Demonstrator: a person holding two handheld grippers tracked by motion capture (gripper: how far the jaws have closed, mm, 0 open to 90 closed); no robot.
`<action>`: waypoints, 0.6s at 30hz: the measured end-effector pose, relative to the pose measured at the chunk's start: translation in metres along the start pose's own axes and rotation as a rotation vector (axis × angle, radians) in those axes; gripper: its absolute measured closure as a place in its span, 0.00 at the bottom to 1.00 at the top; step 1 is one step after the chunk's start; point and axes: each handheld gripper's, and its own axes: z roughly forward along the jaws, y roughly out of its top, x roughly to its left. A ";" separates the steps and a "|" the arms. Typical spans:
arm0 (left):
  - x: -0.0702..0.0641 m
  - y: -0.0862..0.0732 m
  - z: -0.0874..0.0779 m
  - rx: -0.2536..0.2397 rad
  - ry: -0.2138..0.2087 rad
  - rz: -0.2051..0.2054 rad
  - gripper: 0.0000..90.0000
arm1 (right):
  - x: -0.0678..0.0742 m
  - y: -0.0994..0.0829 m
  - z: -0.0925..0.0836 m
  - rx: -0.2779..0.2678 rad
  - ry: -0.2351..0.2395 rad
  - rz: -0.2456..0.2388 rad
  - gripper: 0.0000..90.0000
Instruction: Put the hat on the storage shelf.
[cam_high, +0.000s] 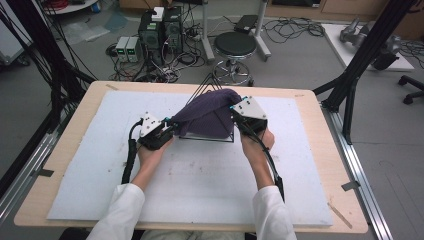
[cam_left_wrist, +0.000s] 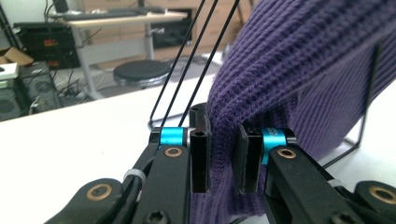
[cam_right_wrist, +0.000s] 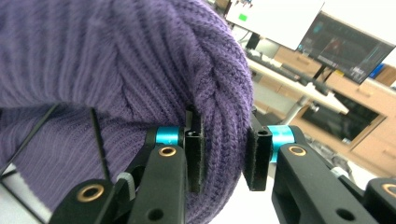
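Observation:
A purple knit hat (cam_high: 207, 114) is draped over a black wire stand (cam_high: 206, 139) on the white mat (cam_high: 200, 185). My left gripper (cam_high: 170, 126) is shut on the hat's lower left edge. In the left gripper view the ribbed knit (cam_left_wrist: 299, 65) is pinched between the two pads of the left gripper (cam_left_wrist: 223, 158), and the stand's thin rods (cam_left_wrist: 187, 70) rise behind. My right gripper (cam_high: 235, 113) is shut on the hat's right side, higher up. In the right gripper view a thick fold of the hat (cam_right_wrist: 140, 60) is squeezed in the right gripper (cam_right_wrist: 226, 158), with a stand wire (cam_right_wrist: 98, 135) at the left.
The mat covers most of a wooden table (cam_high: 60, 165). On the floor beyond the far edge are a black stool (cam_high: 235, 46) and computer boxes (cam_high: 160, 30) with tangled cables. A black frame strut (cam_high: 362, 55) slants down at the table's right corner.

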 end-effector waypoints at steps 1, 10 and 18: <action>0.001 -0.001 0.001 0.012 0.009 0.006 0.88 | 0.000 -0.001 0.001 0.016 0.008 0.002 0.81; 0.007 -0.005 0.002 0.026 -0.017 -0.110 0.79 | 0.000 0.001 -0.001 -0.037 0.005 0.040 0.68; 0.008 -0.007 0.001 0.045 -0.013 -0.107 0.77 | -0.001 0.002 -0.001 -0.070 0.056 0.069 0.62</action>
